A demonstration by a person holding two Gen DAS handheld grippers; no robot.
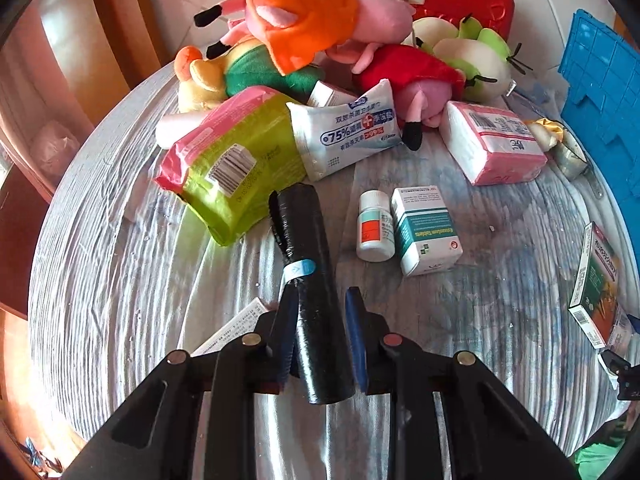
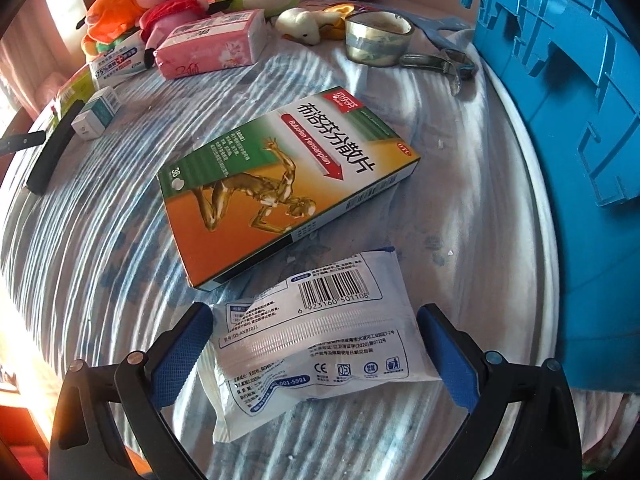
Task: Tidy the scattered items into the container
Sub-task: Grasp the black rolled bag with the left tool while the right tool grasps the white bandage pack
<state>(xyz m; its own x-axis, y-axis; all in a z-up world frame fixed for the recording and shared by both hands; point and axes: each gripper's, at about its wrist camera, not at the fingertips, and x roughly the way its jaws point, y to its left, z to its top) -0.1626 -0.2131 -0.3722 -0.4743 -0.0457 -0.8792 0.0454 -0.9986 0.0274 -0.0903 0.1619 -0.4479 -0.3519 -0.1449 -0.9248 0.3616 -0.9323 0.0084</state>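
While both tools are busy: one item is already gripped, and the other sits between spread pads
Left hand-held gripper [image 1: 322,328]: closed down on the black roll of bags [image 1: 310,280], its near half pinched between the blue pads, the far end with the blue label pointing away over the desk
Right hand-held gripper [image 2: 316,344]: spread wide around the white wipes pack [image 2: 316,332]; whether the pads are pressing on its ends I cannot tell
Container: the blue crate [image 2: 560,120] stands at the right edge of the desk [image 1: 120,280], its ribbed wall right beside the right tool
Step in hand: as I judge it, carrying the roll over to the crate
How to do it well: keep the grip firm, since the roll is smooth and may slide out lengthways; lift it high enough to pass over the pill bottle [image 1: 375,226] and the teal-and-white medicine box [image 1: 426,230] lying just to its right
Path: travel right across the desk, above the crate's rim, and release only once the roll is over the inside
Risk: the long free end may catch the green-and-pink packet [image 1: 232,164] close on the left
Remaining clutter: plush toys [image 1: 304,28] and the pink tissue pack [image 1: 494,142] lie at the far side; the large orange-and-green medicine box [image 2: 286,182] lies just beyond the wipes pack
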